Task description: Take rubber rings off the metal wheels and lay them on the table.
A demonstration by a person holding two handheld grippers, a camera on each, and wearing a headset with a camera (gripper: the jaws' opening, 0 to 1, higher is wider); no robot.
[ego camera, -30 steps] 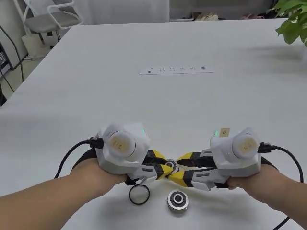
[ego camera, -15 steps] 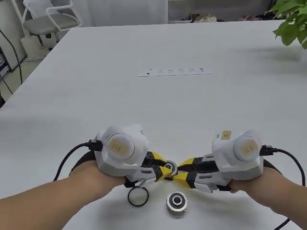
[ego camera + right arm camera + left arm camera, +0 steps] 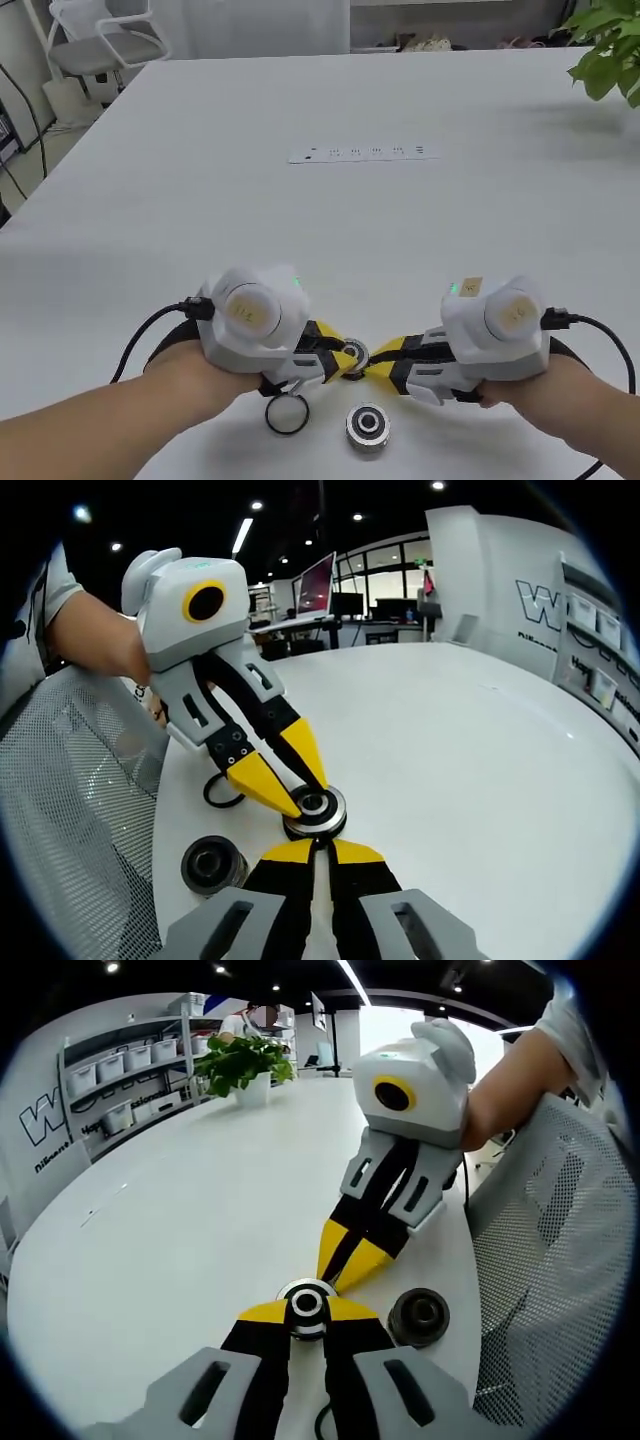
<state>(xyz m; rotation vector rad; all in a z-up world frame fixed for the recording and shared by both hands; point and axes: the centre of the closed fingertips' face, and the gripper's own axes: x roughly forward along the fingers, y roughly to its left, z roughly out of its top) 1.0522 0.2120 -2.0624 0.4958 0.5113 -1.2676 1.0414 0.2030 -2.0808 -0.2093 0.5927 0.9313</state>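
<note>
Yellow fingers (image 3: 330,338) cover most of the small silver metal wheel (image 3: 352,353), so we cannot tell whether rubber rings it. Near that wheel, the left gripper (image 3: 343,356) hides part of the loose black rubber ring (image 3: 287,414). Far beyond the wheel, the green leafy plant (image 3: 603,55) is cut off by the picture's edge.

metal wheels (image 3: 368,424): 2 | loose rubber rings (image 3: 287,413): 1 | power strips (image 3: 364,152): 1 | plants (image 3: 605,55): 1 | chairs (image 3: 100,35): 1

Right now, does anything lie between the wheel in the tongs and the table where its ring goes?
Nothing visible does. The left tongs and right tongs meet at the metal wheel above the table. A loose ring and second wheel lie nearer the person, not under it.
</note>
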